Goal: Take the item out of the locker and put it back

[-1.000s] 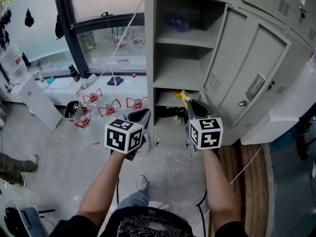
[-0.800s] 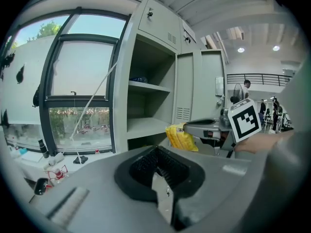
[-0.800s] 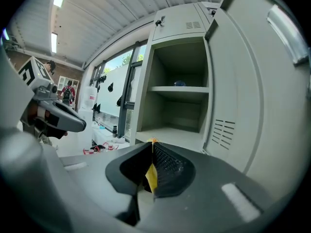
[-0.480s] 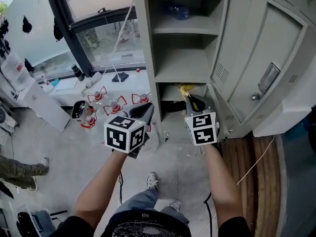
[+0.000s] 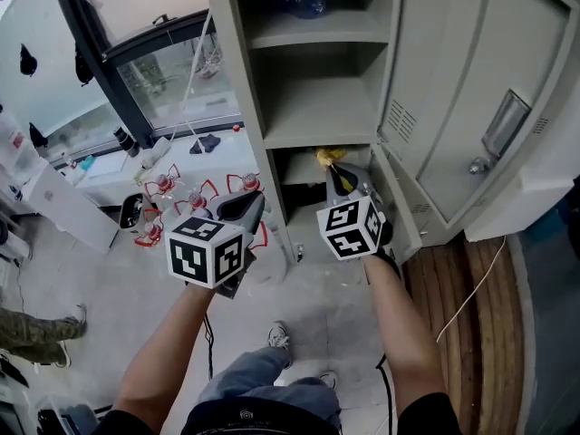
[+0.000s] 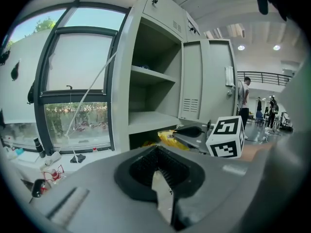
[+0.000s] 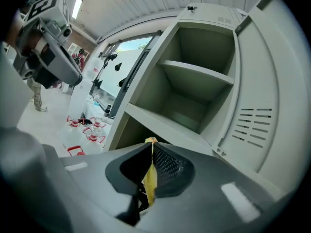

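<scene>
The grey locker (image 5: 237,80) stands open, its door (image 5: 453,107) swung to the right. My right gripper (image 5: 333,172) is shut on a thin yellow packet (image 5: 323,158) at the mouth of the dark bottom compartment (image 5: 294,169). In the right gripper view the yellow packet (image 7: 149,174) is pinched edge-on between the jaws of the right gripper (image 7: 150,147). My left gripper (image 5: 241,208) hangs to the left of the locker, shut and empty. From the left gripper (image 6: 156,152) view I see the right gripper (image 6: 190,130) and the yellow packet (image 6: 167,139).
A blue water bottle (image 5: 304,2) lies on the top shelf; the middle shelf (image 5: 313,116) is bare. Several water jugs with red handles (image 5: 195,198) stand on the floor at left, under the window (image 5: 172,71). A cable (image 5: 471,284) crosses the wooden boards at right.
Both grippers have sunk and come closer to the locker's bottom compartment. The right gripper has rolled, still holding the yellow packet. The locker fills more of the head view.
</scene>
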Motion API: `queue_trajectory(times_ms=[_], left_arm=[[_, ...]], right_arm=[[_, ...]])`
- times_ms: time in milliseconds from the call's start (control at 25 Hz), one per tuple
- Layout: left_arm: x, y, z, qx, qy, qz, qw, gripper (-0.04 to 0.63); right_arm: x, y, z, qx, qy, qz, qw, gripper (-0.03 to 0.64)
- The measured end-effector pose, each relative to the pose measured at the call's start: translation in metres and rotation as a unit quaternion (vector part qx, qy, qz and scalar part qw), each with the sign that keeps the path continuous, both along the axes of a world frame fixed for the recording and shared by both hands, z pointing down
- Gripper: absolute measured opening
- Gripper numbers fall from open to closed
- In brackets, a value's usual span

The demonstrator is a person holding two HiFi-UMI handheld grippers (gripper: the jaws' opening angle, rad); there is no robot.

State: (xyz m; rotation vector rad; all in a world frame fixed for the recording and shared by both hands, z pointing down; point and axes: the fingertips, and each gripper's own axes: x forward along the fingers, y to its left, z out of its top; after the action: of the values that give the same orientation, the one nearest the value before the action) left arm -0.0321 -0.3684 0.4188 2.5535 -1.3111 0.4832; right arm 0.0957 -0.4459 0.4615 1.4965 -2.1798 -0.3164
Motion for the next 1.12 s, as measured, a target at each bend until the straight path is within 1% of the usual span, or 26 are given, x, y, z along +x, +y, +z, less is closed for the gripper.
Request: queue_trajectory(times_ms=[160,360,480,640,800,1000,1120], left_arm=[[0.002,-0.008,0.008,-0.001,0.006,0.006,1.0000,0.002],[-0.003,-0.022,0.020,0.000,0.018,0.003,0.9998,0.002],[-0.006,-0.031,0.026,0.001,0.022,0.001,0.9998,0.002],[-0.008,-0.041,0.033,0.005,0.027,0.002,0.9996,0.002],[-0.010,-0.053,0.041,0.007,0.036,0.001,0.9993,0.002],[-0.013,-0.062,0.052,0.004,0.045,0.000,0.9990,0.002],[-0.017,-0.066,0.056,0.007,0.047,-0.003,0.9989,0.002]], right_arm=[[-0.008,-0.018,0.011,0.013,0.056,-0.008,0.998,0.032],[-0.020,-0.044,0.037,0.016,0.120,-0.023,0.992,0.032],[-0.030,-0.060,0.050,0.024,0.165,-0.037,0.985,0.032],[-0.039,-0.079,0.061,0.037,0.225,-0.048,0.972,0.031],[-0.039,-0.097,0.062,0.056,0.263,-0.040,0.962,0.032],[-0.045,-0.109,0.073,0.082,0.312,-0.034,0.946,0.031],[-0.051,-0.114,0.093,0.074,0.315,-0.038,0.945,0.032]])
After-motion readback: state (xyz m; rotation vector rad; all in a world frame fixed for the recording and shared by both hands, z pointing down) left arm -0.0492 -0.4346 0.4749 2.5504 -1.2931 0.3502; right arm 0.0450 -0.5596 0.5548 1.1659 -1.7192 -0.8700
